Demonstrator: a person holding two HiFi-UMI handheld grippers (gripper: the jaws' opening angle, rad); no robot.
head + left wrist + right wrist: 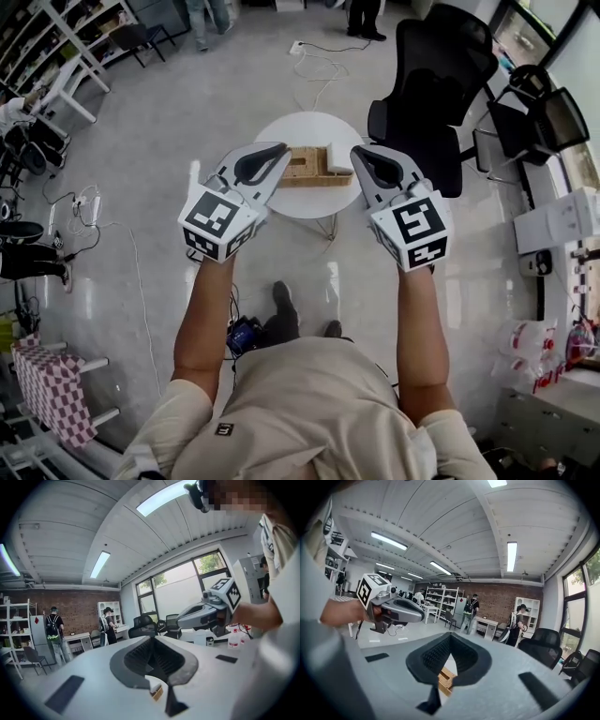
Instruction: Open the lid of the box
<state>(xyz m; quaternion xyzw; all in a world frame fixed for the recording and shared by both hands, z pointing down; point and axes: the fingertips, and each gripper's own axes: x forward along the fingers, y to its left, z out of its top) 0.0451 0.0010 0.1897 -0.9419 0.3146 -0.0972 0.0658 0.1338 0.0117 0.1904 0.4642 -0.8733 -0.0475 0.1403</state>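
A wooden box (305, 167) lies on a small round white table (309, 204) far below, with a white piece (339, 157) at its right end. Both grippers are held up high over it, side by side, neither touching it. My left gripper (277, 150) is shut and empty, pointing at the box's left end. My right gripper (358, 152) is also shut and empty, over the right end. In the left gripper view the closed jaws (152, 639) show a sliver of the box (157, 693) below. In the right gripper view the closed jaws (451, 637) frame the box (446, 679).
A black office chair (436, 84) stands right behind the table, with more chairs at the far right. Cables (84, 211) trail over the floor at left. A checkered stool (52, 389) stands at the lower left. People (471, 613) stand by desks and shelves at the room's far end.
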